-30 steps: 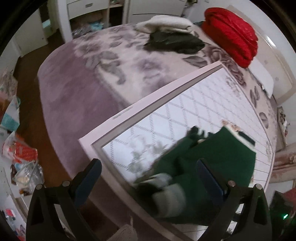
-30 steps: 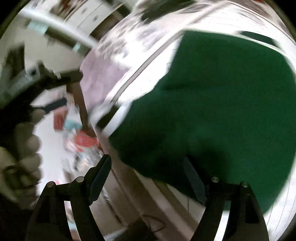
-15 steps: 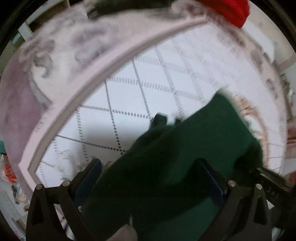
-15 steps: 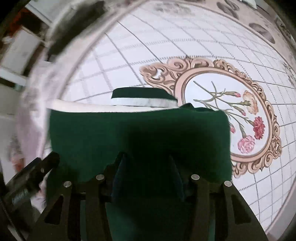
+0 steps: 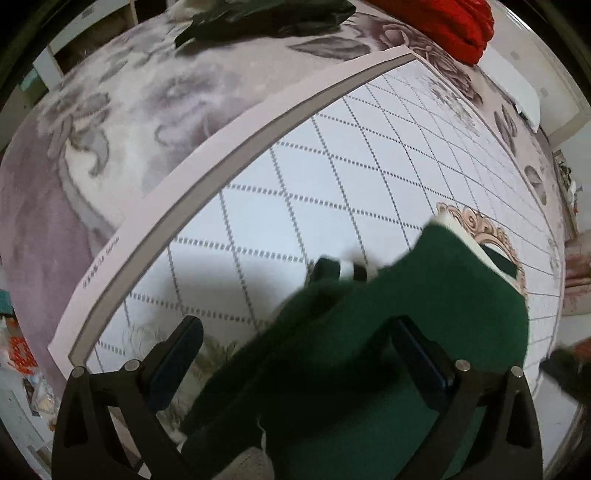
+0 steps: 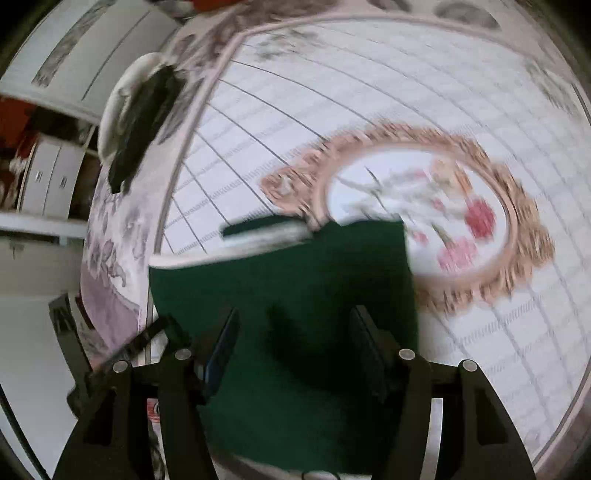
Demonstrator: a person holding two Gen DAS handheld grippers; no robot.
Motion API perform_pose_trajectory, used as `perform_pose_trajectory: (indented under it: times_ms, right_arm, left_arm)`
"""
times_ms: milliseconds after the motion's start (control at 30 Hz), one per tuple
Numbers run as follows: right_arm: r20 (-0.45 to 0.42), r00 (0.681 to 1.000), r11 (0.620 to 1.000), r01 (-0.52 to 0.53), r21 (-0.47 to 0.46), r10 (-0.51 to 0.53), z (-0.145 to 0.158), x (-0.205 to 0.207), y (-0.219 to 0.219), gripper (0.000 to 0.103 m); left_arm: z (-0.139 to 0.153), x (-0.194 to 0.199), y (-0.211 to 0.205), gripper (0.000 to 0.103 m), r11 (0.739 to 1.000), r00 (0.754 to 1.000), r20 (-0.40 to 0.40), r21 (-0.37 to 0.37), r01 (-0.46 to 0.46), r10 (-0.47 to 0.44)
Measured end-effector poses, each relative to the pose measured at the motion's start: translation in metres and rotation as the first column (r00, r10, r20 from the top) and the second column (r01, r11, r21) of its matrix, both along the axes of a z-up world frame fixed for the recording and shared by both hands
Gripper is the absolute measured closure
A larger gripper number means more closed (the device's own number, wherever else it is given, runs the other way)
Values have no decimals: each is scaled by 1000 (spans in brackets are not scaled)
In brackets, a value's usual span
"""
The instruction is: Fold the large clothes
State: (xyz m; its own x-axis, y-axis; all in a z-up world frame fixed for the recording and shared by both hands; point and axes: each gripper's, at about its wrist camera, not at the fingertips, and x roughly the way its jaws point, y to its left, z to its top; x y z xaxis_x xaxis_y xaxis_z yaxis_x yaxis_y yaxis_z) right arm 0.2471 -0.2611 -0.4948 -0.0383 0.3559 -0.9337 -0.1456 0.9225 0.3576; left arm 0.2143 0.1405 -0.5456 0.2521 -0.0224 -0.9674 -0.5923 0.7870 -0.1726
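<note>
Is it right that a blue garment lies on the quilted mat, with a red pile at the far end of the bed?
Not quite: the garment is dark green, not blue, as both wrist views show. It does lie on the quilted mat, and the red pile is at the far end of the bed.

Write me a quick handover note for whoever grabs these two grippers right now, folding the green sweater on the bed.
Left gripper: jaws wide open, nothing pinched, over the green sweater.
Right gripper: jaws have just been opening, apart over the sweater body, pads not pressing the cloth.
Sweater: lies partly folded on the white quilted mat, its white-trimmed edge toward the floral medallion. One sleeve cuff sticks out on the left side.
Elsewhere: a dark garment and a red one lie at the far side of the bed.
Done: body looks folded over once.
Left: probably tuck the loose sleeve, finish the fold, then the other clothes.
</note>
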Motion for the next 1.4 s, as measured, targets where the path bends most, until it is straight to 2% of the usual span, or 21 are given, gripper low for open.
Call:
perform_pose_trajectory:
  times_ms: [33, 67, 167, 333, 433, 500, 533, 567, 633, 700, 800, 867, 900, 967, 1000, 1067, 1133, 1200, 1267, 1333, 1400]
  right_arm:
    - [-8, 1000, 1000, 4, -1, -4, -4, -4, -1, 48]
    - [-10, 1000, 1000, -3, -6, 3, -8, -6, -1, 66]
    - [-69, 997, 998, -45, -39, 42, -37, -11, 17, 85]
    - [-183, 982, 994, -56, -96, 38, -79, 13, 34, 92]
    - [-190, 978, 991, -105, -84, 88, -51, 20, 37, 84]
    - [-116, 980, 982, -174, -80, 164, -23, 19, 46, 47]
    - [-76, 973, 972, -221, -77, 216, -12, 18, 53, 16]
    - [-34, 958, 956, -287, -62, 286, -5, 18, 67, 5]
    - [5, 913, 911, -407, -68, 408, -3, 17, 93, 5]
    - [-11, 830, 819, -552, -154, 557, -26, 18, 128, 5]
    - [-58, 664, 636, -734, -239, 745, -65, 16, 169, 6]
    - [-99, 610, 588, -788, -185, 786, -85, 16, 178, 28]
    - [-140, 624, 608, -781, -145, 768, -92, 18, 177, 30]
    - [-153, 710, 701, -703, -115, 687, -89, 24, 163, 47]
    - [-164, 776, 775, -626, -89, 608, -84, 27, 148, 51]
    - [-199, 895, 907, -418, -56, 400, -75, 31, 107, 60]
    - [-263, 954, 986, -162, -41, 145, -68, 27, 51, 61]
    - [-354, 930, 995, 95, -22, -97, -68, 14, -7, 61]
    - [-501, 822, 949, 314, -1, -272, -78, -12, -67, 61]
    - [-592, 754, 926, 376, 31, -286, -89, -31, -100, 56]
    - [-565, 796, 956, 291, 41, -219, -86, -36, -117, 43]
  left_arm:
    - [-4, 7, 3, 0, 1000, 1000, -12, 8, -6, 6]
    - [-11, 14, 5, 0, 1000, 1000, -26, 15, -14, 14]
    - [-51, 30, 17, 0, 998, 996, -84, -51, -29, 24]
    - [-55, 29, 29, 0, 995, 998, -66, -95, -19, 13]
    - [-31, 14, 35, 0, 995, 999, -33, -93, -24, 21]
    - [-13, -1, 39, 0, 997, 999, 3, -64, -51, 51]
    - [-5, -10, 41, 0, 995, 997, 26, -63, -77, 79]
    - [1, -16, 43, 0, 992, 993, 43, -61, -107, 110]
    - [8, -30, 44, 0, 984, 983, 73, -56, -167, 170]
    - [5, -37, 41, 0, 978, 976, 76, -63, -200, 205]
    - [-8, -40, 31, 0, 973, 975, 38, -86, -214, 218]
    - [-10, -49, 27, 0, 971, 973, 31, -82, -224, 227]
    - [-10, -54, 25, 0, 972, 974, 31, -72, -224, 226]
    - [-6, -60, 21, 0, 974, 974, 30, -49, -222, 224]
    - [-5, -62, 19, 0, 974, 974, 27, -48, -222, 223]
    - [-2, -65, 18, 0, 973, 974, 32, -65, -223, 225]
    - [7, -68, 13, 0, 976, 977, 48, -75, -203, 206]
    - [19, -69, 4, 0, 984, 983, 69, -67, -167, 171]
    - [26, -70, -4, 0, 988, 986, 78, -65, -142, 147]
    - [29, -73, -15, 0, 990, 989, 80, -81, -118, 125]
    - [30, -77, -26, 0, 991, 992, 67, -76, -106, 111]
